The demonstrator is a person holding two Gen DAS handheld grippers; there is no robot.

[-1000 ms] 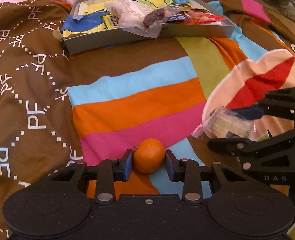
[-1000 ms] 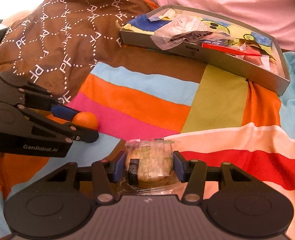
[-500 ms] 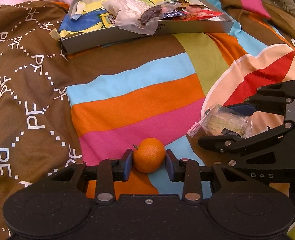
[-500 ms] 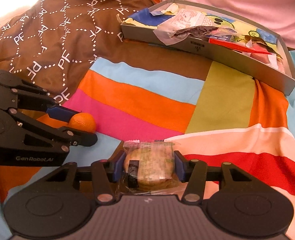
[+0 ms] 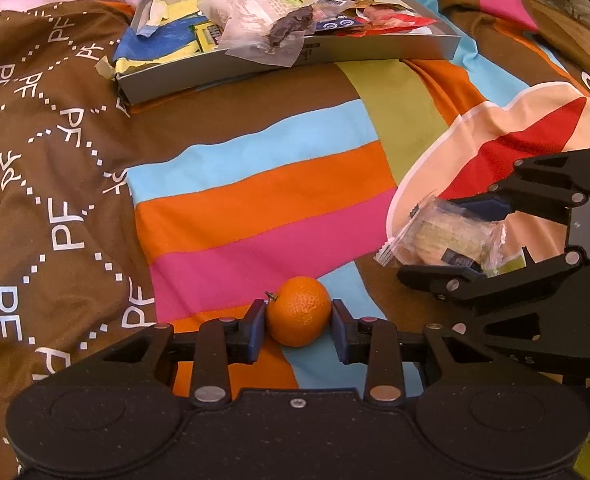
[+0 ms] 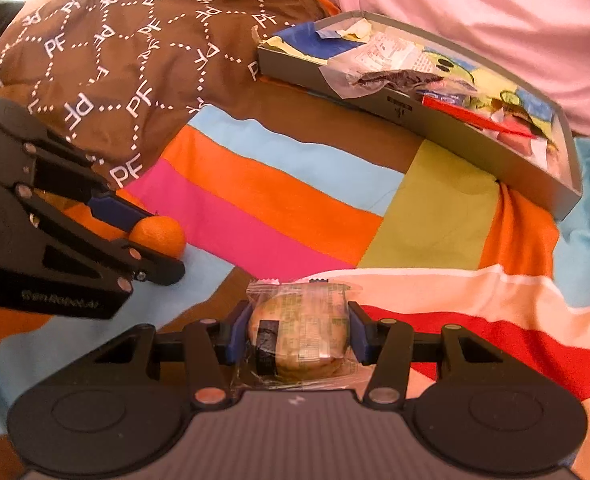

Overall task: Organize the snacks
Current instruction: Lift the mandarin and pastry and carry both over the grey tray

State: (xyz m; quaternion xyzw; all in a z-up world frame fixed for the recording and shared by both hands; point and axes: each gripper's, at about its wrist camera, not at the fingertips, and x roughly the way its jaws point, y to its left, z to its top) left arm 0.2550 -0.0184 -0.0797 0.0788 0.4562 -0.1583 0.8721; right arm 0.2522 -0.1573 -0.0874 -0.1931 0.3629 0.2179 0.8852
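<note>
A small orange mandarin [image 5: 299, 317] sits between the blue pads of my left gripper [image 5: 298, 322], which is shut on it above the striped bedspread. My right gripper [image 6: 298, 332] is shut on a clear-wrapped round pastry [image 6: 299, 336]. In the left wrist view the right gripper [image 5: 471, 236] shows at the right with the wrapped pastry [image 5: 443, 236] in it. The right wrist view shows the left gripper [image 6: 151, 240] at the left, holding the mandarin [image 6: 159, 234]. A shallow grey box [image 5: 375, 50] holding several snack packets lies at the far side; the same grey box [image 6: 455, 136] appears at the upper right.
A brown patterned cover [image 5: 35, 160] lies bunched to the left of the striped bedspread [image 5: 255, 208]. Pink bedding [image 6: 475, 12] rises behind the box. One clear packet [image 5: 267, 40] hangs over the box's front wall.
Both grippers have moved forward toward the grey box, still shut on the mandarin and the pastry. The box looks nearer and larger in both views.
</note>
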